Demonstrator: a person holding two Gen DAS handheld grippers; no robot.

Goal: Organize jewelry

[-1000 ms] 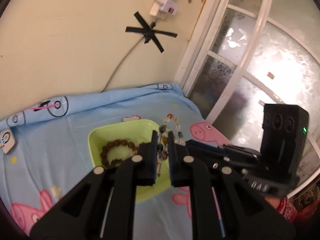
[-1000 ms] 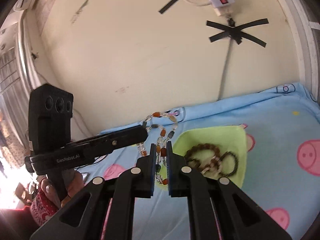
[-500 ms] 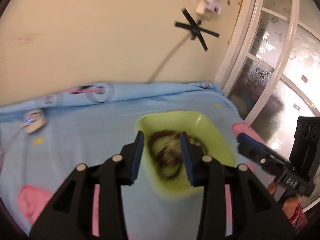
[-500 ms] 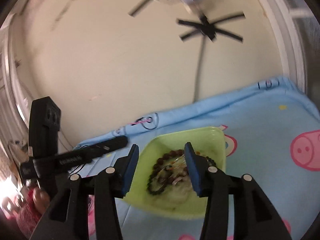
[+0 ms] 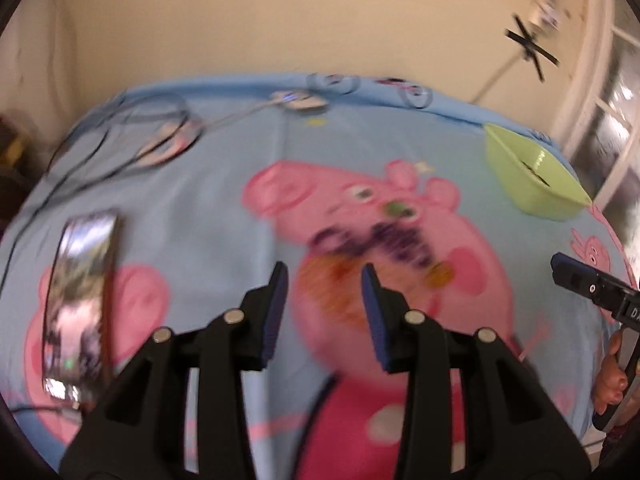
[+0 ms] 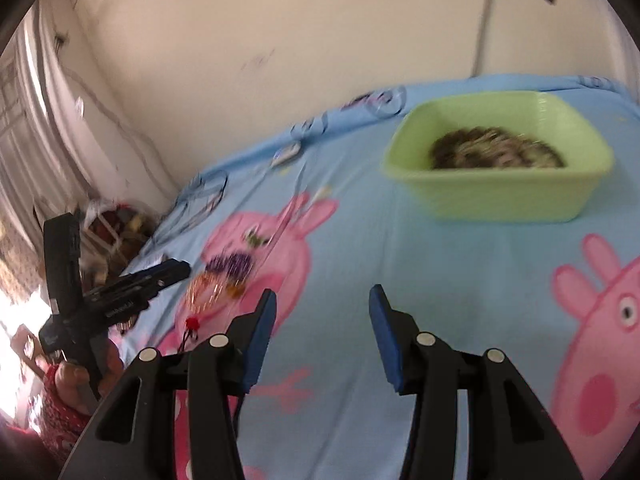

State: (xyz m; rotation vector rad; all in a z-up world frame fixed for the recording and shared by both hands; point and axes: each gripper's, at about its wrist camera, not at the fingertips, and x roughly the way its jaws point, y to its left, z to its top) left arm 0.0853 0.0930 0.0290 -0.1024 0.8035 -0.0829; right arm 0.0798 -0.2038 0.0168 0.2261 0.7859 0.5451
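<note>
A green tray (image 6: 500, 200) on the blue cartoon blanket holds several bead bracelets (image 6: 496, 148); in the left wrist view the tray (image 5: 532, 184) sits at the far right. A blurred pile of loose jewelry lies on the pink pig print: purple beads (image 5: 384, 240) and an orange bracelet (image 5: 340, 280). My left gripper (image 5: 324, 276) hovers open just in front of that pile, with nothing between its fingers. My right gripper (image 6: 323, 300) is open and empty over bare blanket, short of the tray. The purple beads (image 6: 232, 264) lie to its left, beside the left gripper's tip (image 6: 176, 270).
A phone (image 5: 80, 300) lies on the blanket at the left. Dark cables (image 5: 140, 140) and a small white device (image 5: 296, 100) sit near the far wall. A red bead on a cord (image 6: 193, 323) lies near the pile. A hand (image 6: 68, 380) holds the left gripper.
Both grippers let go of the multi-coloured bead string over the tray and opened. The left one swung left and down to the loose pile; the right one sank toward the blanket.
</note>
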